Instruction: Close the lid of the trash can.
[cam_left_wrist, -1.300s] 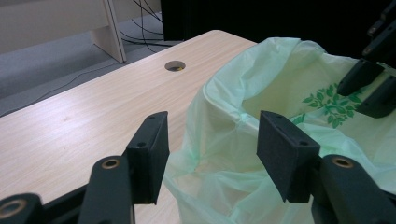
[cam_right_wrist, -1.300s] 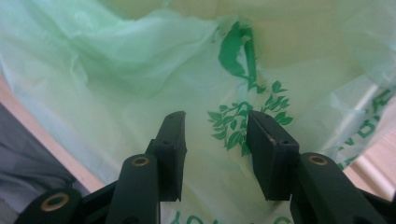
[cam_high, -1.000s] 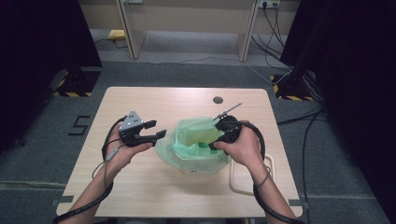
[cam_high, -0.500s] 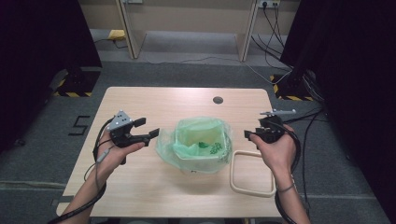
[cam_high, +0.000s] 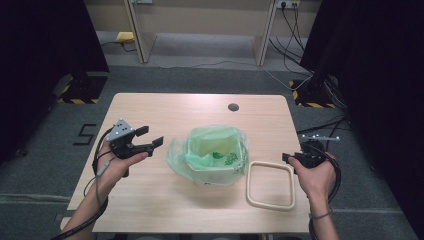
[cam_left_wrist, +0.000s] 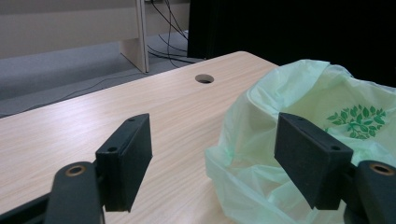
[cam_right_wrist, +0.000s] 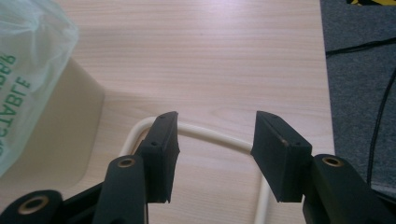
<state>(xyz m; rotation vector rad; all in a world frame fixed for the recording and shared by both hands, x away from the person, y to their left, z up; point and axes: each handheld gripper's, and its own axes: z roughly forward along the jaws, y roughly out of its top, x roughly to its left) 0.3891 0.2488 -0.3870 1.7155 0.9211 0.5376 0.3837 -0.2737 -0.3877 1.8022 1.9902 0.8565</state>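
Observation:
A cream bin (cam_high: 216, 178) lined with a pale green bag (cam_high: 212, 145) stands mid-table. To its left my left gripper (cam_high: 151, 136) points at the bag and is open; its jaws have just been opening, and nothing is between them. In the left gripper view the bag (cam_left_wrist: 327, 107) bulges past the spread jaws of the left gripper (cam_left_wrist: 215, 161). A cream square ring (cam_high: 248, 186) lies flat to the right of the bin. At the table's right edge my right gripper (cam_high: 286, 157) is open beside it. In the right gripper view the right gripper (cam_right_wrist: 215, 149) hovers over the ring's (cam_right_wrist: 210, 134) rounded bar.
The wooden table (cam_high: 165, 112) has a round cable hole (cam_high: 233, 107) at the back. Cables and a black stand lie on the grey floor to the right (cam_high: 320, 90). The bin's wall (cam_right_wrist: 60, 126) rises left of my right gripper.
My right gripper left the bag's right rim and swung right and toward me, ending beside the ring. My left gripper drew back a little to the left, with its jaws wider.

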